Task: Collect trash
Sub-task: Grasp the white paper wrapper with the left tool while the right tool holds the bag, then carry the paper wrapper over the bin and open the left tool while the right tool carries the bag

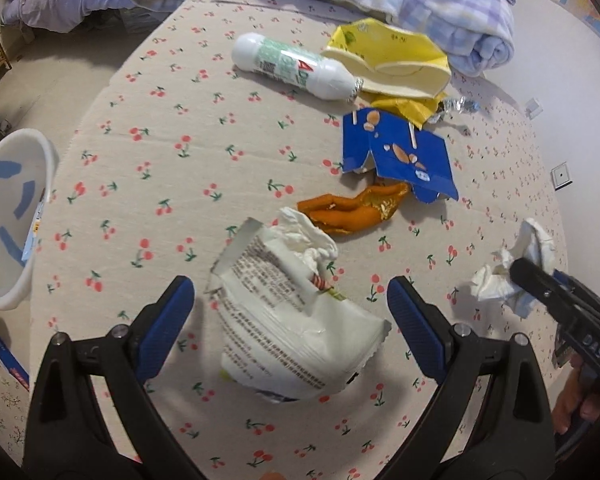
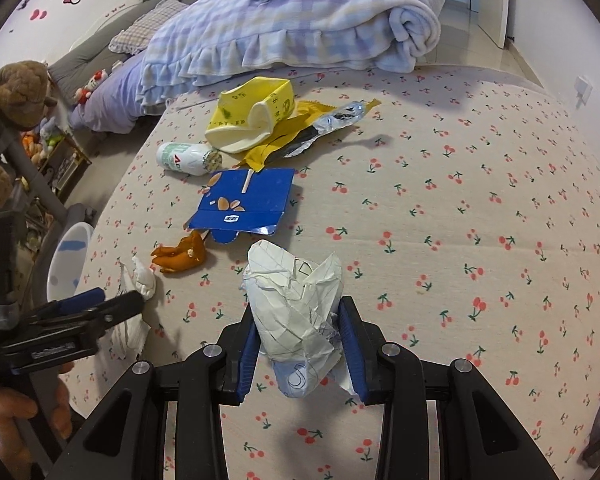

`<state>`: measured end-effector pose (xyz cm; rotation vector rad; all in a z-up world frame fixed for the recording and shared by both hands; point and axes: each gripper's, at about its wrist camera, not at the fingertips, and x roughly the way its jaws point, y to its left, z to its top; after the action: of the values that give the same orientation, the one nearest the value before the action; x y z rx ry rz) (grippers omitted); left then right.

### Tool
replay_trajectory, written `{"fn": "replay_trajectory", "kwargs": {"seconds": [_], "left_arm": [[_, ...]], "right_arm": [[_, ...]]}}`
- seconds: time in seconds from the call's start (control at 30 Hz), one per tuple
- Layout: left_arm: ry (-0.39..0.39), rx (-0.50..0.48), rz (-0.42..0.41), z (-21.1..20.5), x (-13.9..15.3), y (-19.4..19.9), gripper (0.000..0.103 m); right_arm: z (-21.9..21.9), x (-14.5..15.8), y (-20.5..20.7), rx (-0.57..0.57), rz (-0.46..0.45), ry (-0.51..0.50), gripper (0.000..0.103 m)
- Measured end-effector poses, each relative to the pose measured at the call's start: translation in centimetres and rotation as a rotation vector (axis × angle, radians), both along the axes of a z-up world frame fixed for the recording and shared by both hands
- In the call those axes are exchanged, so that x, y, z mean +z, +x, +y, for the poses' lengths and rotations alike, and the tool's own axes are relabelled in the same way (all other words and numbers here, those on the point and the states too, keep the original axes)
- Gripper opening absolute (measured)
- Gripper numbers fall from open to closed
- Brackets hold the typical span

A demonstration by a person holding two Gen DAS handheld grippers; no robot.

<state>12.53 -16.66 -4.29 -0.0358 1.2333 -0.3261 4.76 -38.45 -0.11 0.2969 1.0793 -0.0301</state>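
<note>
At the far left, a white plastic bin (image 1: 8, 220) is standing beside the cherry-print bedsheet (image 1: 180, 184). The left gripper (image 1: 290, 312) is hovering with its blue-padded fingers (image 1: 168, 320) spread wide on either side of a white printed snack wrapper (image 1: 284, 320), which is lying on the sheet. Farther back, a white plastic bottle (image 1: 292, 66), a yellow carton (image 1: 396, 56) and a flattened blue carton (image 1: 400, 156) are lying scattered. At the right, the right gripper (image 2: 296, 344) is pinching a crumpled ball of white paper (image 2: 296, 300).
</note>
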Motion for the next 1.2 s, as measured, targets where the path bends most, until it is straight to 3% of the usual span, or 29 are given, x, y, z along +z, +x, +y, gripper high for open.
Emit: {"fn": "replay_trajectory", "kwargs": {"seconds": [0.27, 0.47, 0.53, 0.67, 0.83, 1.2], "left_arm": [[0.054, -0.039, 0.015, 0.1, -1.0, -0.9, 0.097], [0.068, -0.078, 0.013, 1.7, -1.2, -2.3, 0.087], [0.072, -0.093, 0.014, 2.5, -1.3, -2.7, 0.077], [0.067, -0.104, 0.004, 4.1, -1.3, -3.2, 0.066], [0.076, -0.138, -0.022, 5.4, -1.2, -3.7, 0.038], [0.054, -0.195, -0.086, 5.3, 0.2, -4.1, 0.018]], "right_arm": [[-0.6, 0.0, -0.3, -0.005, 0.000, 0.004, 0.039], [0.1, 0.3, 0.0, 0.006, -0.005, 0.007, 0.039], [0.5, 0.2, 0.0, 0.014, -0.005, 0.005, 0.039], [1.2, 0.2, 0.3, 0.027, -0.003, 0.005, 0.039], [2.2, 0.1, 0.6, 0.042, 0.000, 0.003, 0.039], [3.4, 0.2, 0.9, 0.050, -0.003, 0.003, 0.039]]}}
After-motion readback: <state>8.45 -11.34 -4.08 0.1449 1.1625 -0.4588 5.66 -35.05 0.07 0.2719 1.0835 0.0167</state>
